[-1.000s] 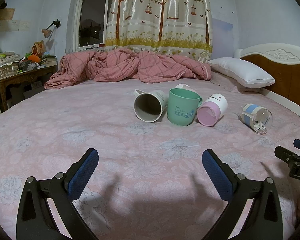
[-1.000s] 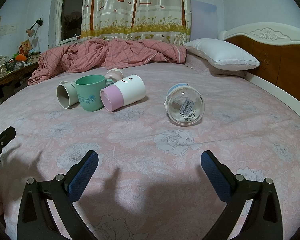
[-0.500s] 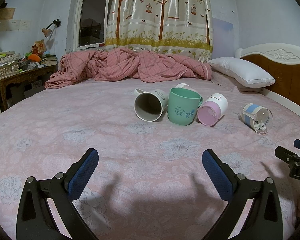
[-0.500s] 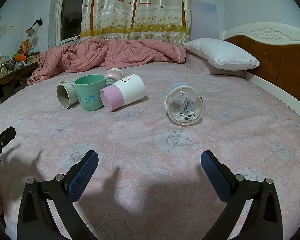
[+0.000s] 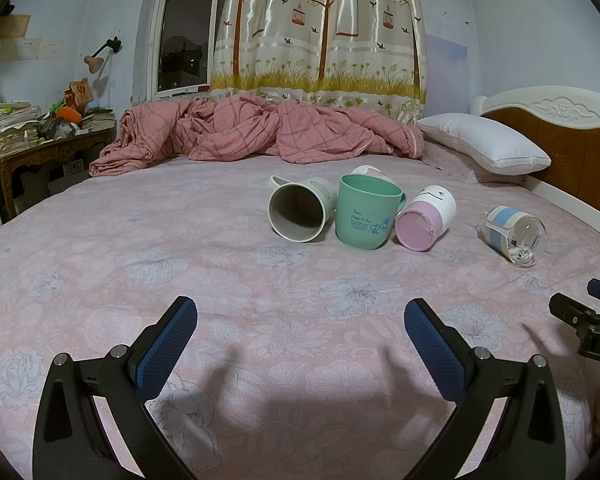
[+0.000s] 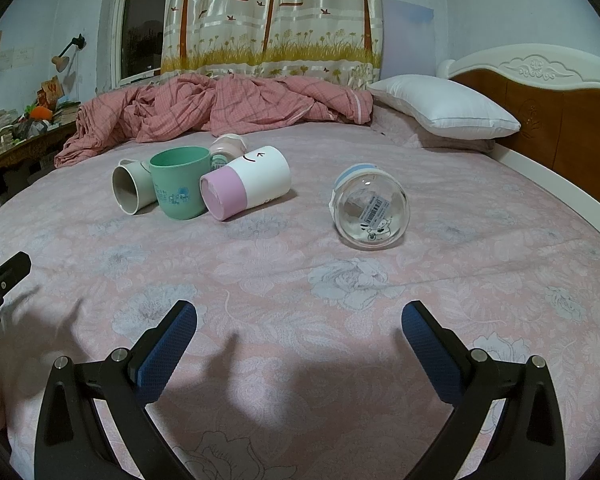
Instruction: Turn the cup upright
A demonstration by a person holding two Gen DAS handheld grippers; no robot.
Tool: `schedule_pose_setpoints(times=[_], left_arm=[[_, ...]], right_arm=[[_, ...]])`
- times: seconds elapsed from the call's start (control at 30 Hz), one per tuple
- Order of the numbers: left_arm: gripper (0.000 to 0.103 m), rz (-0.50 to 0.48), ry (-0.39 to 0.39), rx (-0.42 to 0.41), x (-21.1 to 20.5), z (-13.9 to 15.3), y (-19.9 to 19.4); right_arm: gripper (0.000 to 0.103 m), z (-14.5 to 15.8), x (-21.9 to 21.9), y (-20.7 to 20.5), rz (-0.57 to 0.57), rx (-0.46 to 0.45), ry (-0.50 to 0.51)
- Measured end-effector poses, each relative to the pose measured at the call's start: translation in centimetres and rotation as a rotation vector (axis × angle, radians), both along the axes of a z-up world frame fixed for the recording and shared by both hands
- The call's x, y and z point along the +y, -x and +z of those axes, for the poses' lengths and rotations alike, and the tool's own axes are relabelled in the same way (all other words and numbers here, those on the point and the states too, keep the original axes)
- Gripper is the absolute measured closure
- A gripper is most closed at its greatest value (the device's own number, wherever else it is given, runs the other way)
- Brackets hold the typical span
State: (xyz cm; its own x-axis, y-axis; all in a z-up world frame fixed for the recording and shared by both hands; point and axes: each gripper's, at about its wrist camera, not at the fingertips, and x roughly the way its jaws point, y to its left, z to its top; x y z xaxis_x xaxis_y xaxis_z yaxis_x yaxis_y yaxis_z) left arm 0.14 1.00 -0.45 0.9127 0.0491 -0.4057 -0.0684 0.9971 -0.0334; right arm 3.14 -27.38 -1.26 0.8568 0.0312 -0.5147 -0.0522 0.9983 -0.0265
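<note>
Several cups rest on the pink floral bed sheet (image 5: 180,248). A white mug (image 5: 300,212) (image 6: 130,190) lies on its side, mouth toward me. A green mug (image 5: 366,216) (image 6: 179,182) stands upright beside it. A pink-and-white cup (image 5: 426,218) (image 6: 246,182) lies on its side. A clear glass cup with a blue band (image 5: 514,236) (image 6: 370,210) lies on its side, apart to the right. A small pink cup (image 6: 226,148) sits behind the green mug. My left gripper (image 5: 300,334) and right gripper (image 6: 300,334) are both open, empty, well short of the cups.
A crumpled pink quilt (image 5: 260,132) lies at the far side of the bed. A white pillow (image 5: 484,148) and wooden headboard (image 5: 572,140) are on the right. A cluttered desk (image 5: 48,136) stands at the left.
</note>
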Motion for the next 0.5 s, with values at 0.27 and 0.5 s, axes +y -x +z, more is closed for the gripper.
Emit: schedule_pose_setpoints(times=[0.27,0.5], left_arm=[[0.0,0.0,0.0,0.0,0.02,0.05,0.01],[0.0,0.003,0.007,-0.003,0.18,-0.13,-0.01]], right_arm=[[0.0,0.0,-0.05,-0.04,0.001,0.001,0.002],[0.0,0.02,-0.03,-0.53,0.007,0.005,0.0]])
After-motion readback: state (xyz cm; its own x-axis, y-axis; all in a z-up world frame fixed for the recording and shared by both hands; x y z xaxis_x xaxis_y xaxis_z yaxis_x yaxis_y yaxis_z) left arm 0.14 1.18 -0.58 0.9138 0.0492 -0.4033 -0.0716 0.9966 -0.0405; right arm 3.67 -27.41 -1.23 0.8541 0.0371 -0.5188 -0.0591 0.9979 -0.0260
